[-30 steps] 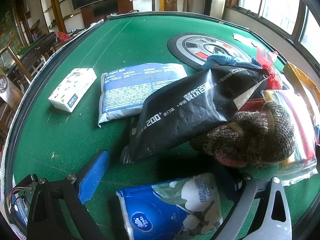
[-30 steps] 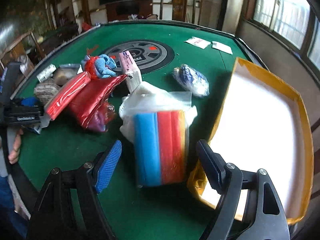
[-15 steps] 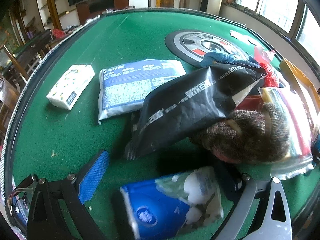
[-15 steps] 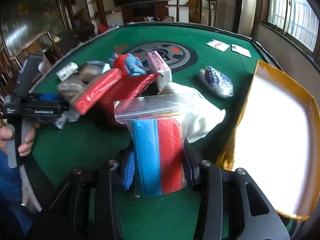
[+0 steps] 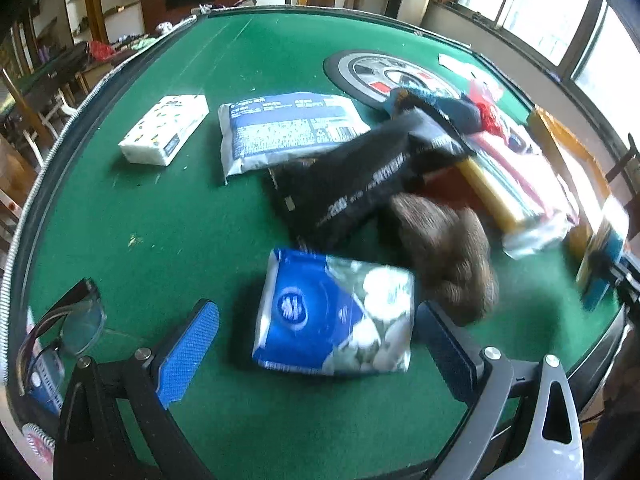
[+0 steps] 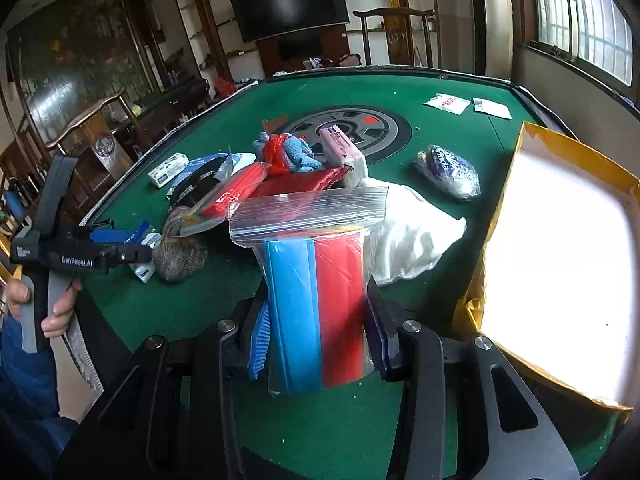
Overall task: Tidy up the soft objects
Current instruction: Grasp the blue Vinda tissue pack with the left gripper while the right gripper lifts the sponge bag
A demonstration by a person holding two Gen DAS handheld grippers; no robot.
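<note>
Matt green felt table point(image 6: 440, 128); glossy clear plastic zip bag point(image 6: 308, 208).

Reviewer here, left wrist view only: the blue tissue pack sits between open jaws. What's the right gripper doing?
Observer: The right gripper is shut on a zip bag of coloured foam sheets, upright between its pads.
Reviewer: Is there anywhere to put it?
Observer: A yellow-walled box with a bright white inside lies open just right of the bag.
Reviewer: Anything beyond the pile that I'm missing?
Observer: A second blue-and-white wrapped pack lies alone on the green table, between the box and the round centre plate.
</note>
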